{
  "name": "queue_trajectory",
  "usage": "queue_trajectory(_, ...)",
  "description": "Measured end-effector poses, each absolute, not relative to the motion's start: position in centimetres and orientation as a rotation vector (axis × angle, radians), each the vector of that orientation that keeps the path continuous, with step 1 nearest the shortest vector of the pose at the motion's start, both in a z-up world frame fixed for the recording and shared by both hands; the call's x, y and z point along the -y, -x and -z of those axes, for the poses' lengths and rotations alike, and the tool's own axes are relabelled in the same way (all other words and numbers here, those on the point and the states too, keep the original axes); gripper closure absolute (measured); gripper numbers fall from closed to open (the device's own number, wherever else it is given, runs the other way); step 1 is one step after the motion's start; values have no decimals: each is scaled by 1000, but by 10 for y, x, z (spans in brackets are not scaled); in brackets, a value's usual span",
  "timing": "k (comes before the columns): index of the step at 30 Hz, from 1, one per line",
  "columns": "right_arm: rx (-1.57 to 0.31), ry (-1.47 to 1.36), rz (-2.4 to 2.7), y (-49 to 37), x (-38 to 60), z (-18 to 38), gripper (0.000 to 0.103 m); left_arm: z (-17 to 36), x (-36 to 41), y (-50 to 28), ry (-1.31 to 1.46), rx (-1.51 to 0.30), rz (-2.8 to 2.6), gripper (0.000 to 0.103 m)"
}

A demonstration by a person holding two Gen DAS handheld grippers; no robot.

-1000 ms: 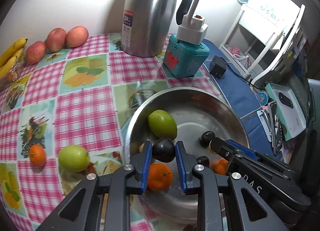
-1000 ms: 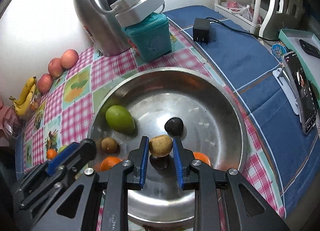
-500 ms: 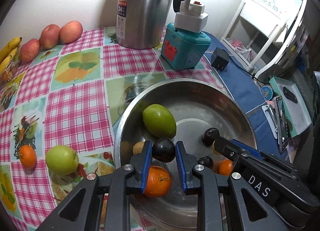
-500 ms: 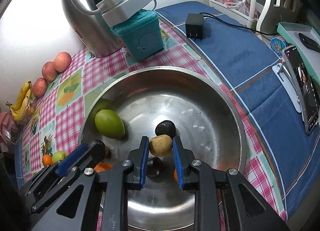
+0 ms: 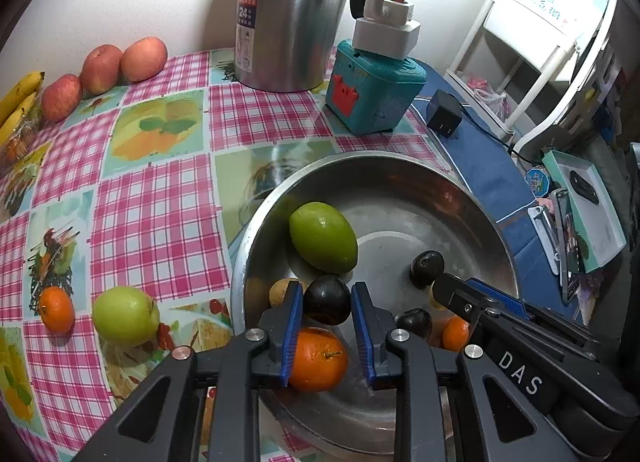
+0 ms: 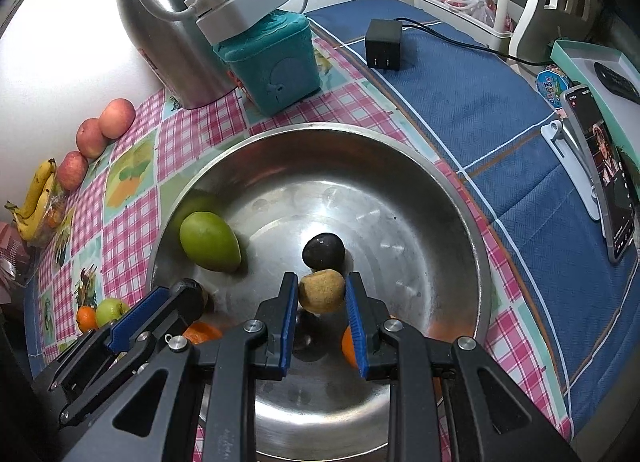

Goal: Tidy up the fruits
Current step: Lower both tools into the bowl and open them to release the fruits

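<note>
Over the steel bowl [image 5: 472, 197] on the checked counter [image 5: 160, 197], both tools hung nose-down. The left hand-held gripper [image 5: 327, 304] had a dark plum [image 5: 327, 300] between its blue pads; its jaws were opening, the right pad already showing a thin gap. The right hand-held gripper [image 6: 322, 294] was clamped narrow on a brown kiwi [image 6: 322, 290].

Counted in the left view: one green mango [image 5: 323, 237], one large orange [image 5: 318, 358], one small orange [image 5: 456, 334] and two loose plums [image 5: 427, 264] lay in the bowl, with a second kiwi [image 5: 280, 292] partly hidden behind the left pad. Outside it sat three red apples [image 5: 102, 69], one green apple [image 5: 126, 316], one tangerine [image 5: 57, 309] and a banana bunch [image 5: 16, 101] at the edge.

Only the right view showed the phone [image 6: 610, 181] on its stand and the far half of the bowl floor, bare. Only the left view showed the large orange whole.
</note>
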State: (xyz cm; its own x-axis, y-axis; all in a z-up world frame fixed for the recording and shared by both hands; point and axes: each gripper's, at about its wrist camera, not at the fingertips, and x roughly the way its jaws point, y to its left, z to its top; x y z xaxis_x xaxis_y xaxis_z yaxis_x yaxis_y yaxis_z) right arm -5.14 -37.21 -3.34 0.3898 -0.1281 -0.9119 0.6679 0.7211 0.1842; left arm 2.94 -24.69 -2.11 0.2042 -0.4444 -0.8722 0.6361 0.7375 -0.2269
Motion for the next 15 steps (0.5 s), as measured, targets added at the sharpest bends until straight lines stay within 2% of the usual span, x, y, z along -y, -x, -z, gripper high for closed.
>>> queue_trajectory(4, -1053, -581, 540, 51, 372, 31, 77, 17, 244, -30, -194, -1126, 755, 68)
queue_trajectory(15, -1040, -551, 548, 54, 366, 16, 75, -1, 229, -34, -179, -1135, 706, 62)
